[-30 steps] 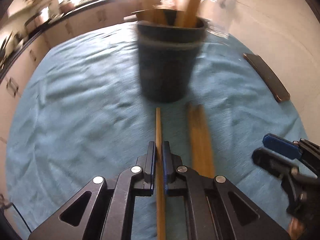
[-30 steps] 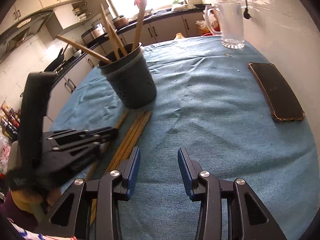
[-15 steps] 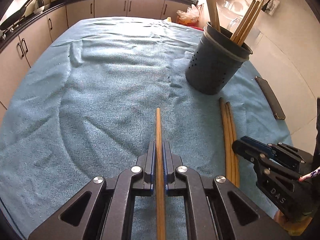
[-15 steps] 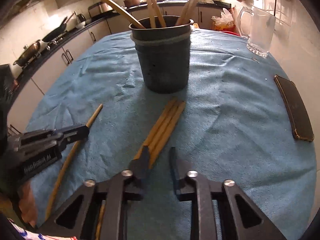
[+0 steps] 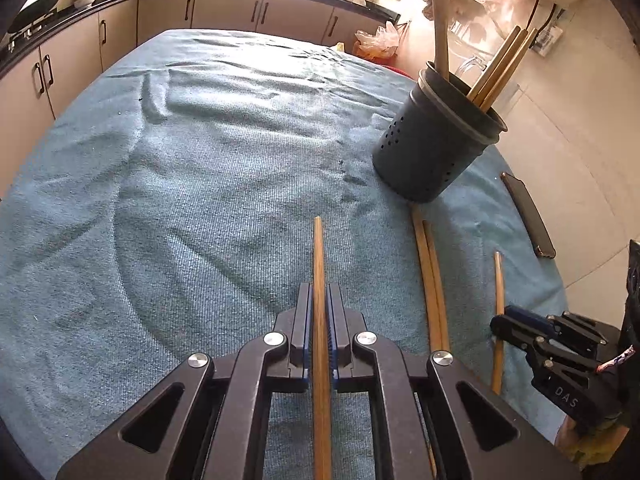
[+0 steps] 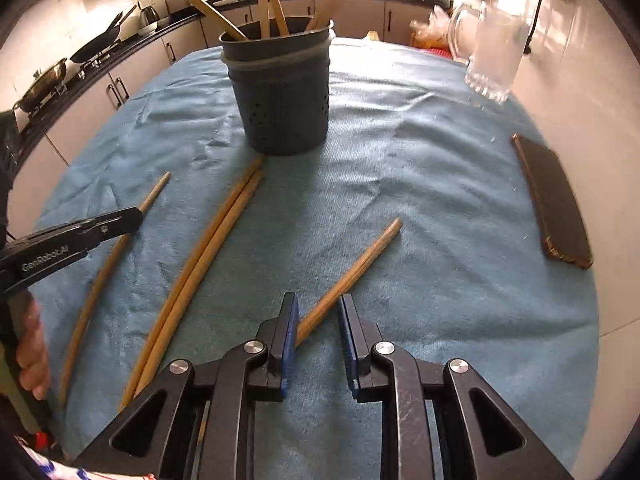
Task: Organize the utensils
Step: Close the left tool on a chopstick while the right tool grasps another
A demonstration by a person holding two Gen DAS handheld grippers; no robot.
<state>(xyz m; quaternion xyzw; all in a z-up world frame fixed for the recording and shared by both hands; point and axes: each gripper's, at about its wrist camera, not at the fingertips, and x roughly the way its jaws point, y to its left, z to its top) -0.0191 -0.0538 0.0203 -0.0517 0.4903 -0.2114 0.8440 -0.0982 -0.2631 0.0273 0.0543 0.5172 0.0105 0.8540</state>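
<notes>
In the left wrist view, a wooden stick is clamped between the jaws of the left gripper, with its tip pointing past the left of the dark holder. If it is swung carelessly toward the holder, the utensils already standing inside could be struck and the holder tipped.

In the right wrist view, the jaws of the right gripper are seen apart around the near end of a loose stick lying short of the holder. Because the stick lies at an angle, it could be squeezed out sideways as the jaws are closed. Two more sticks lie left of it.
</notes>
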